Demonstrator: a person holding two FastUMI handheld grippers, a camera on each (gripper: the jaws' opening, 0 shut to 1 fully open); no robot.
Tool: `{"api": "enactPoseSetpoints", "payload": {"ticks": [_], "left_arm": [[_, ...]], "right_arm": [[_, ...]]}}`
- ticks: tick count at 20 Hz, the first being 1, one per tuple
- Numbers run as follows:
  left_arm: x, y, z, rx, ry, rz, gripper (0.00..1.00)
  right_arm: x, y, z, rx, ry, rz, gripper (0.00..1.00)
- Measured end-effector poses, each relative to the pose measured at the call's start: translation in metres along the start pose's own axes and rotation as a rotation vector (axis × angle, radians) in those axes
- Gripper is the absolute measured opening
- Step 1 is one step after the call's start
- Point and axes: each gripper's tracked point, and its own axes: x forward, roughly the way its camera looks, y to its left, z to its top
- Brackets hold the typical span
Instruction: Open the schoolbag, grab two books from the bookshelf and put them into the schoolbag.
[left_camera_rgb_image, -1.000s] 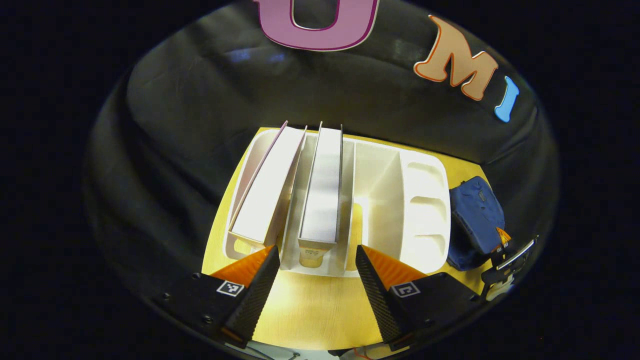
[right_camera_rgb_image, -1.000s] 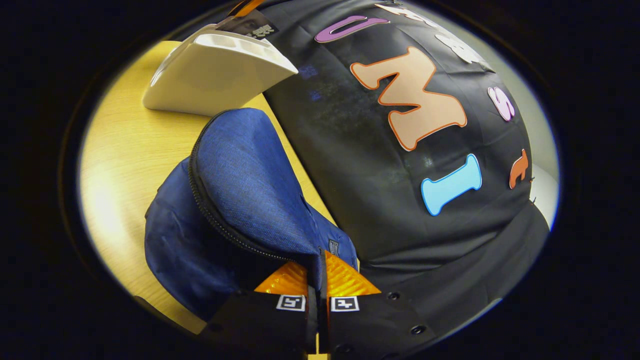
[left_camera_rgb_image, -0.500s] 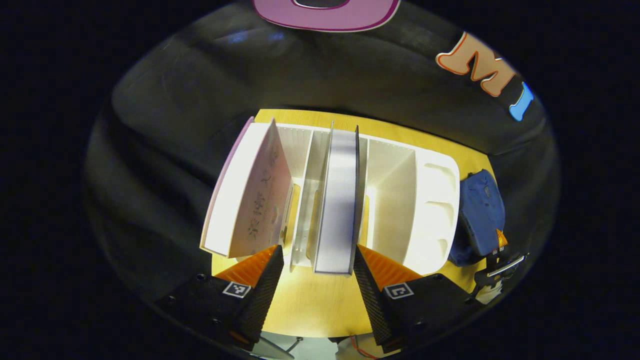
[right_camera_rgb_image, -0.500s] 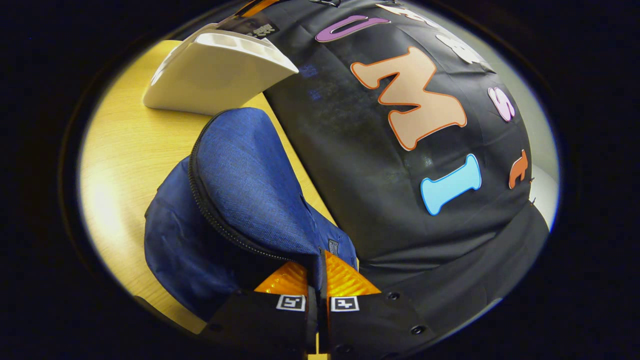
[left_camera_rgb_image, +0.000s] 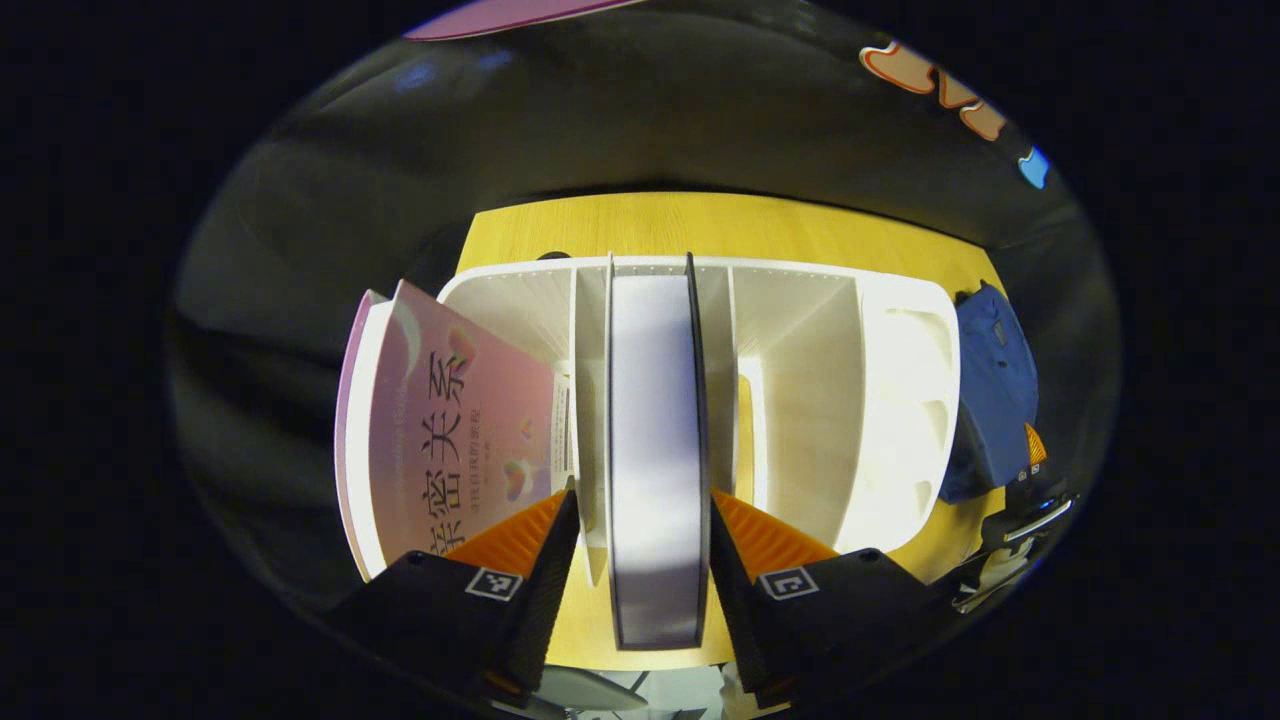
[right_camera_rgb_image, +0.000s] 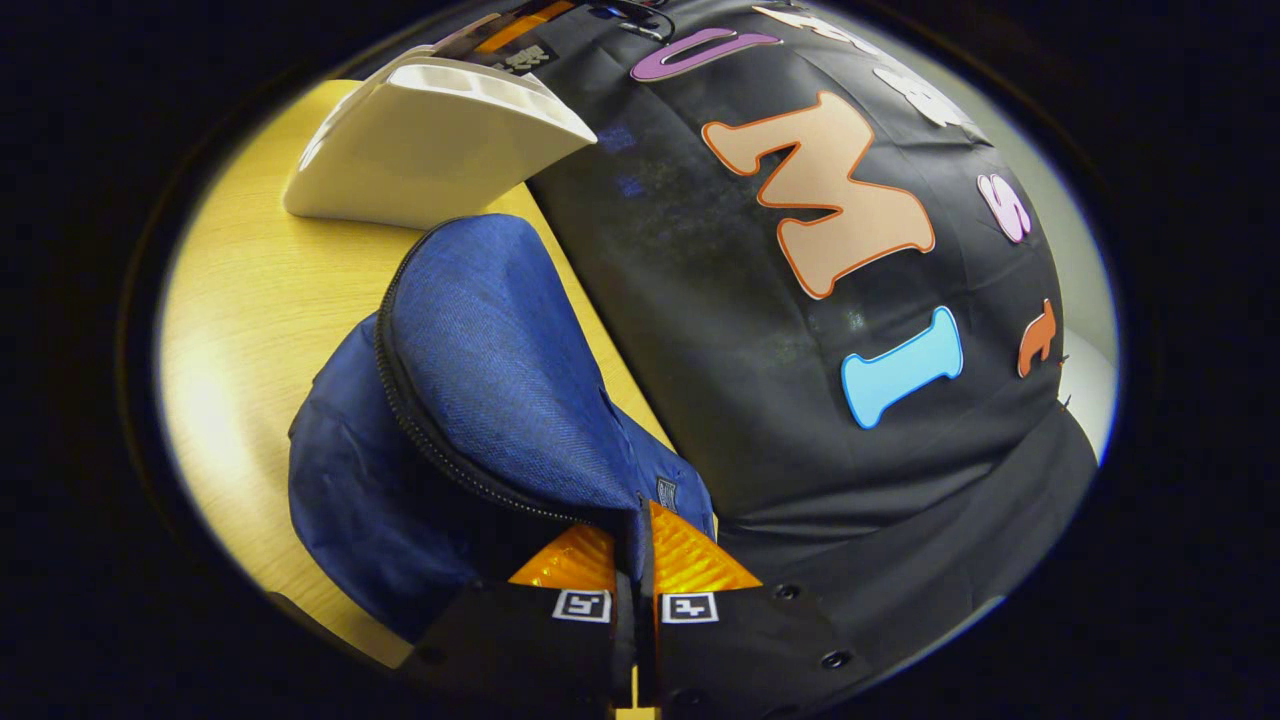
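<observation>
**Left hand-held gripper is closing in on the middle book**

The left hand-held gripper is now coming much nearer to the bookshelf than it was a second ago. Its two fingers are standing wide, one on each side of the grey-edged book, which is upright in a middle slot. A second ago the book was lying well ahead of the fingertips; now its near end is reaching down between them. The fingers are looking very near to its covers, but I cannot tell whether they are already touching. I am judging that the first book is about to be gripped.

The pink book in the leftmost slot is leaning outward, and its cover is now showing more fully than before.

The right hand-held gripper is not moving in this time. It is pinching a fold of the blue schoolbag at the edge beside the zipper, so it is keeping the bag in place on the bench.

Hard to see: the inside of the schoolbag is hidden, so I cannot say how far it is open. The lower end of the grey-edged book is partly in shadow between the fingers.
</observation>
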Motion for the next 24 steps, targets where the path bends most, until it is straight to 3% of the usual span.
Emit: {"api": "enactPoseSetpoints", "payload": {"ticks": [3,4,5,6,9,15,19,24], "left_arm": [[0.011,0.001,0.004,0.025,0.047,0.016,0.65],[0.015,-0.001,0.004,0.020,0.064,0.021,0.60],[0.019,-0.008,0.004,0.014,0.086,0.003,0.45],[0.022,-0.014,0.002,0.012,0.105,-0.010,0.40],[0.018,-0.015,-0.012,-0.063,0.195,0.044,0.39],[0.007,-0.022,-0.024,-0.167,0.223,0.087,0.40],[-0.012,-0.027,-0.036,-0.229,0.229,0.048,0.39],[-0.062,-0.022,-0.054,-0.226,0.204,0.049,0.39]], "right_arm": [[0.000,0.001,0.001,-0.008,0.005,0.000,0.05],[0.000,0.001,0.001,-0.009,0.008,0.000,0.05],[-0.001,0.000,0.001,-0.008,0.010,-0.003,0.05],[-0.003,0.001,0.001,-0.002,0.013,-0.005,0.05],[-0.003,0.001,0.002,-0.005,0.014,-0.006,0.05],[0.000,0.001,0.002,-0.010,0.005,0.005,0.05],[-0.002,0.000,0.001,-0.004,0.004,0.003,0.05],[-0.002,-0.001,0.002,-0.004,-0.002,0.010,0.02]]}}
